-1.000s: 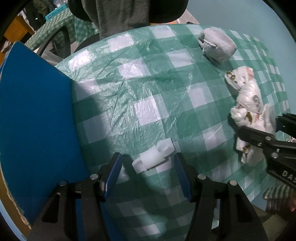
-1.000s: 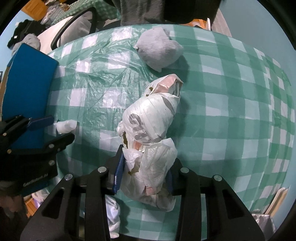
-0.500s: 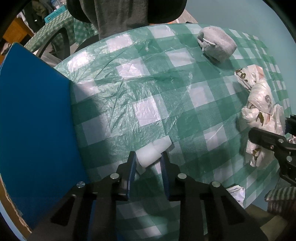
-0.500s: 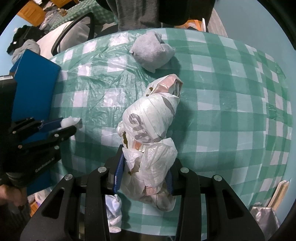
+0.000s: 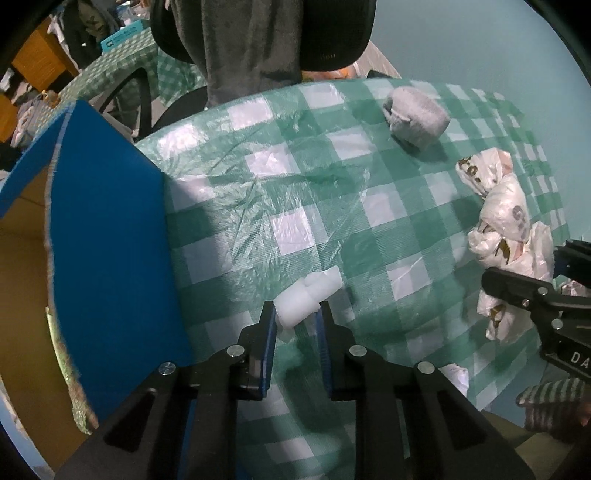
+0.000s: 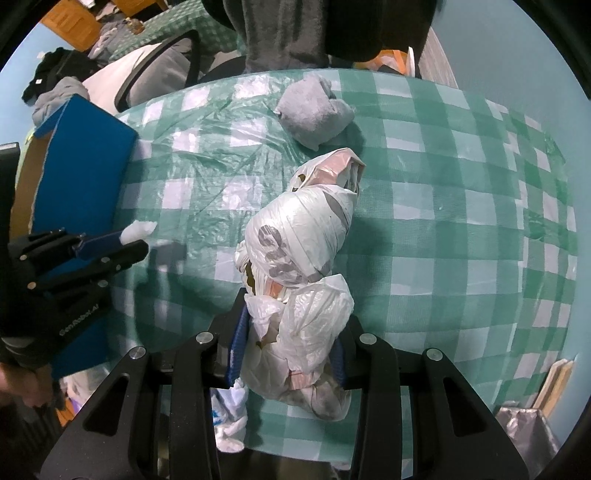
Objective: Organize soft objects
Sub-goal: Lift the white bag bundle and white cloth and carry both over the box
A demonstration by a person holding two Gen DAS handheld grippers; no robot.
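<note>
My left gripper (image 5: 294, 314) is shut on a small white foam piece (image 5: 308, 295) and holds it above the green checked tablecloth, beside the blue box (image 5: 107, 258). In the right wrist view the same gripper (image 6: 129, 242) holds the foam (image 6: 138, 230) at the left. My right gripper (image 6: 288, 332) is shut on the near end of a white bundle of knotted plastic bags (image 6: 303, 251), which also shows in the left wrist view (image 5: 506, 236). A grey rolled cloth (image 5: 415, 118) lies at the far side of the table, seen again in the right wrist view (image 6: 314, 114).
The blue box (image 6: 77, 173) has a brown cardboard inside and stands open at the table's left edge. A dark office chair (image 5: 258, 33) with grey cloth stands behind the table. A white crumpled cloth (image 6: 231, 417) hangs at the near edge.
My left gripper closed on the white foam piece and lifted it off the cloth toward the blue box. My right gripper stayed shut on the bag bundle.
</note>
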